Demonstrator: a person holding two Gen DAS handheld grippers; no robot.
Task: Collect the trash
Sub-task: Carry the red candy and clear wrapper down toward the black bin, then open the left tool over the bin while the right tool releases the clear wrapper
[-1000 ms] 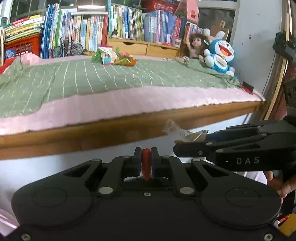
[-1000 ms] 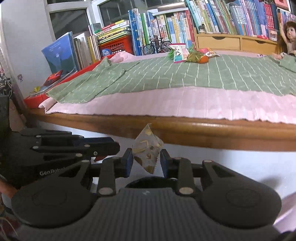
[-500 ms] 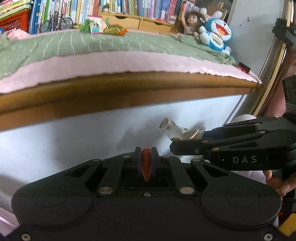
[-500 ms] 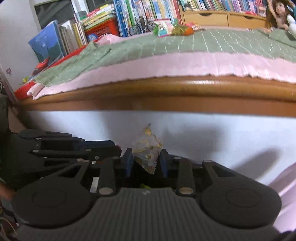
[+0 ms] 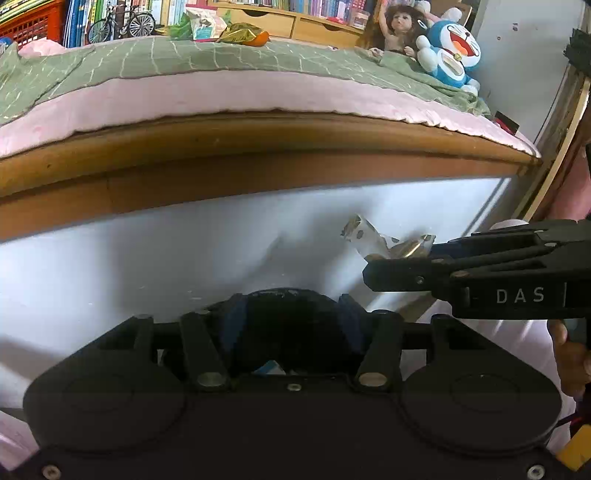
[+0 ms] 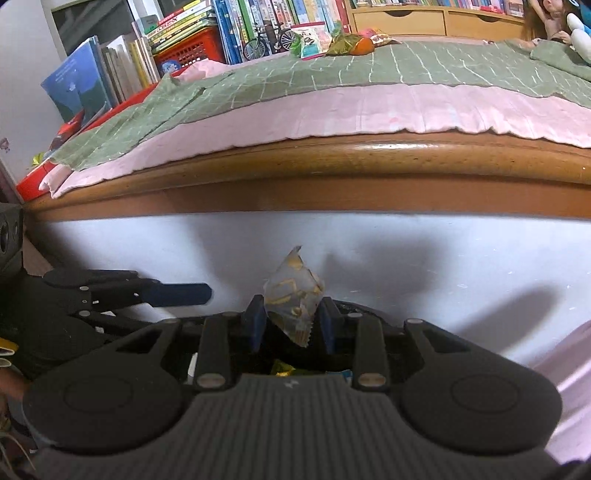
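Observation:
My left gripper (image 5: 291, 325) stands open with nothing between its fingers, over a dark round container (image 5: 291, 306) low in front of the bed's white side panel. My right gripper (image 6: 291, 325) is shut on a clear wrapper with yellow print (image 6: 293, 302), point up. The left wrist view shows that same wrapper (image 5: 380, 242) sticking out of the right gripper (image 5: 402, 258), just right of the left fingers. Bits of trash (image 6: 282, 369) show under the right fingers. More wrappers (image 5: 221, 31) lie at the far side of the bed.
The bed's wooden rail (image 5: 258, 147) runs across above both grippers, with a pink sheet and green blanket (image 6: 369, 70) on top. Books and a red basket (image 6: 192, 40) line the far side. A doll and a blue plush toy (image 5: 450, 55) sit at the right.
The left gripper has opened and the red piece it held is gone from its fingers. Both grippers have sunk below the bed rail. The right gripper still holds the wrapper.

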